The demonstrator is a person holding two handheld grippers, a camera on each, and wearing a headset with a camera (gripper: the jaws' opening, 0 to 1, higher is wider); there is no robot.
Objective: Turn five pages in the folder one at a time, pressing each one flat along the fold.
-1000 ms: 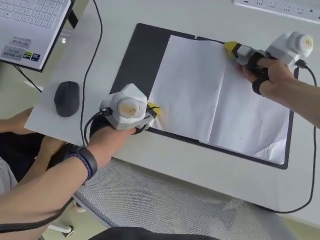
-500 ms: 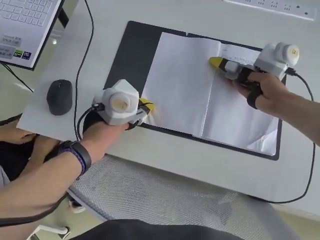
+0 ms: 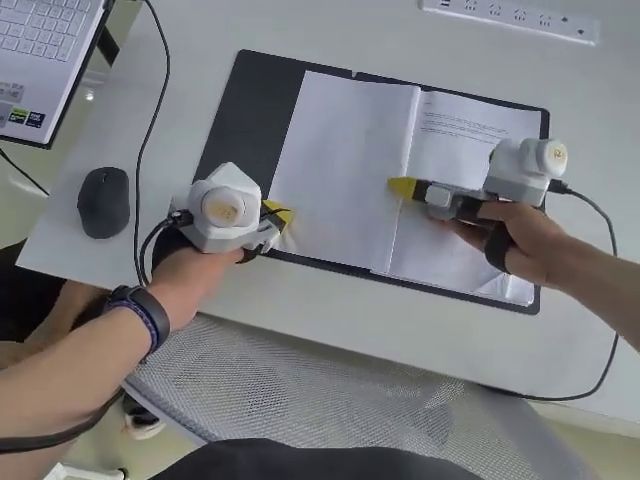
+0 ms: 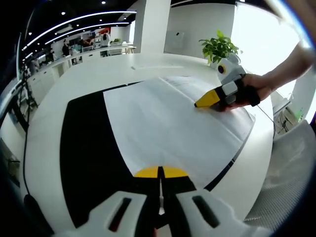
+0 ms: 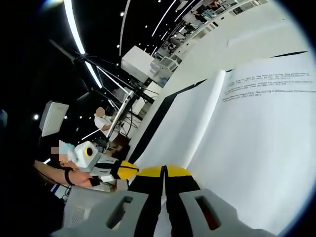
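Observation:
A black folder [image 3: 250, 110] lies open on the white table, with a blank white left page [image 3: 340, 160] and a printed right page [image 3: 470, 150]. My right gripper [image 3: 400, 187] is shut, and its yellow tips press on the fold [image 3: 405, 150] about halfway down. In the right gripper view, the tips of that gripper [image 5: 164, 171] rest on the crease between the two pages. My left gripper [image 3: 278, 215] is shut too, its tips lying on the left page's near corner. The left gripper view has its tips [image 4: 160, 172] at the page edge [image 4: 148, 128], with the right gripper [image 4: 207, 98] beyond.
A laptop [image 3: 40, 60] sits at the far left corner, with a black mouse [image 3: 103, 200] and a cable [image 3: 150, 110] near it. A power strip [image 3: 510, 20] lies along the back. A mesh chair [image 3: 330, 400] is below the table's near edge.
The right gripper has slid along the fold from its far end toward me, to about the middle. The left gripper has stayed on the page's near corner. The head camera has shifted.

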